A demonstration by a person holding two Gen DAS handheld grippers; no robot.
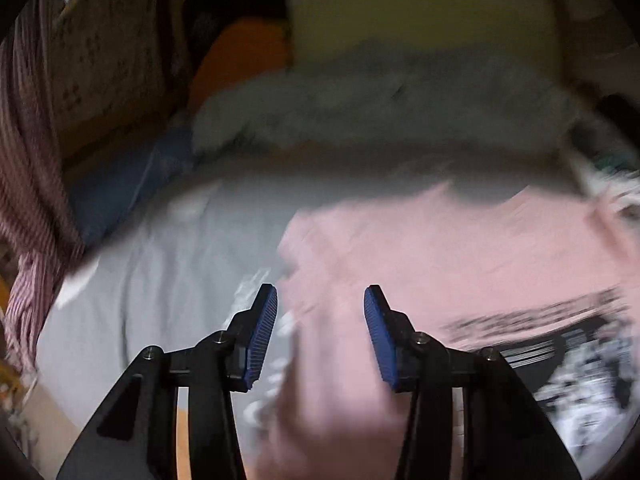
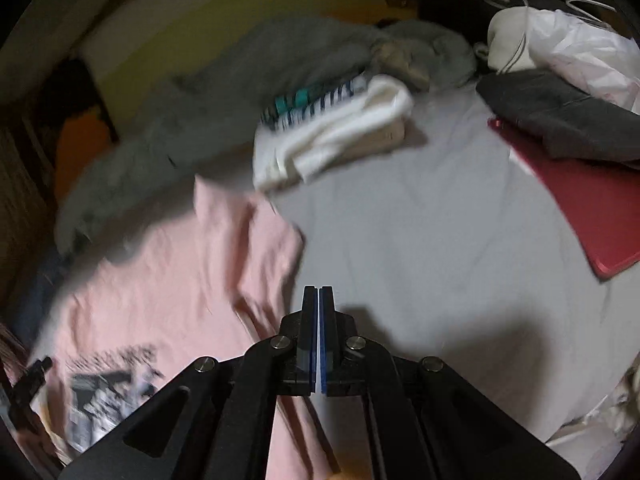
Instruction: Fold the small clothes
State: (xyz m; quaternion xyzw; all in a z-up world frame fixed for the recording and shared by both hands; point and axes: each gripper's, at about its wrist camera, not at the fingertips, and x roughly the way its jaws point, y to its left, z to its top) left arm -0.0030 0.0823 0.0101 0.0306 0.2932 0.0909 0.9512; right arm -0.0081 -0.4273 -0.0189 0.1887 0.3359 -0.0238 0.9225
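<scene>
You are working over a bed (image 2: 420,240) covered in a grey sheet, and the pink shirt (image 2: 168,280) is lying flat on it, print side up. Both views are blurred, so finer detail is not being reported.

Left fingers (image 1: 320,332): they are standing partly open, blue pads (image 1: 262,336) apart, with nothing between them. The shirt is lying directly below and ahead of them, spreading mostly toward their right side; the dark print (image 1: 532,320) is sitting off to their right. Whether the pads are touching the cloth cannot be told; they appear to be hovering above it.

Right fingers (image 2: 320,312): they are closed, pad against pad, and holding nothing visible. The shirt is lying to their left, its near edge passing just beside and under the tips; bare sheet is lying ahead and to their right. A sleeve (image 2: 260,232) is projecting ahead and left of these fingers.

The shirt's long axis is running from the print, near you, away toward the far end of the bed. Judgement: you are holding the left fingers squarely over the garment, so they are the nearer to a grasp; the right fingers are sitting at the shirt's right margin and would need opening first.

A folded white pile (image 2: 340,132) is lying well ahead of the right fingers, apart from the shirt.
</scene>
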